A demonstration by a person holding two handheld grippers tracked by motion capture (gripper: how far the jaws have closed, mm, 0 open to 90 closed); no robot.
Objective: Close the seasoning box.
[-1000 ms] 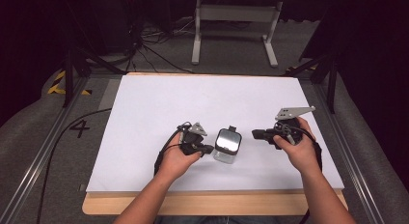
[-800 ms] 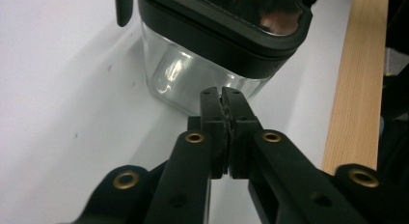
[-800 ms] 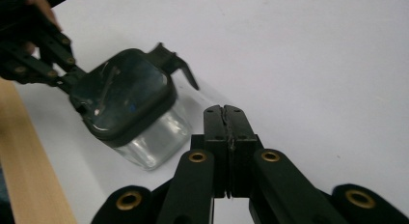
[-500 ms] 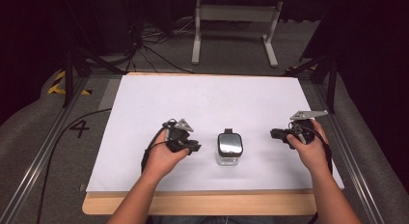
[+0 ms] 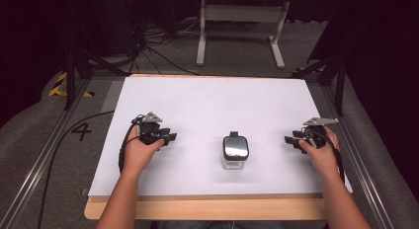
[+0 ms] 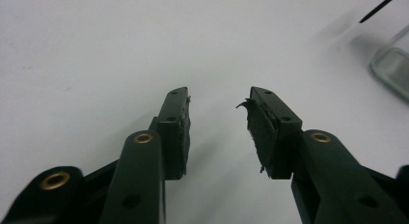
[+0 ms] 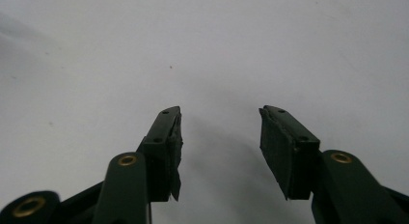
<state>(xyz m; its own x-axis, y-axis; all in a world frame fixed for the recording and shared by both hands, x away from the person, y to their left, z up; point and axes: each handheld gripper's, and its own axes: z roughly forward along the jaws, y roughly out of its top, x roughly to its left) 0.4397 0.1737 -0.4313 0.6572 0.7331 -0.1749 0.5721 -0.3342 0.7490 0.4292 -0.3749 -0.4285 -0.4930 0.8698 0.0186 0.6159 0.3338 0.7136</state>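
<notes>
A clear glass jar with a dark lid (image 5: 235,150) stands upright on the white table sheet (image 5: 217,105), near the front middle. My left gripper (image 5: 170,137) rests well to the left of the jar, open, with nothing between its jaws. In the left gripper view the gripper (image 6: 218,101) points over bare sheet, and the jar's glass edge (image 6: 393,69) shows at the far right. My right gripper (image 5: 288,139) sits well to the right of the jar, open and empty. In the right gripper view, the gripper (image 7: 219,117) faces bare white sheet.
The white sheet lies on a wooden tabletop whose edge (image 5: 207,209) shows at the front. Metal rails (image 5: 44,155) run along both sides. A white stand (image 5: 237,21) and cables lie on the floor beyond the table.
Both grippers have drawn away from the jar, the left one leftward and the right one rightward. The jar stays standing in the same place, free of both.
</notes>
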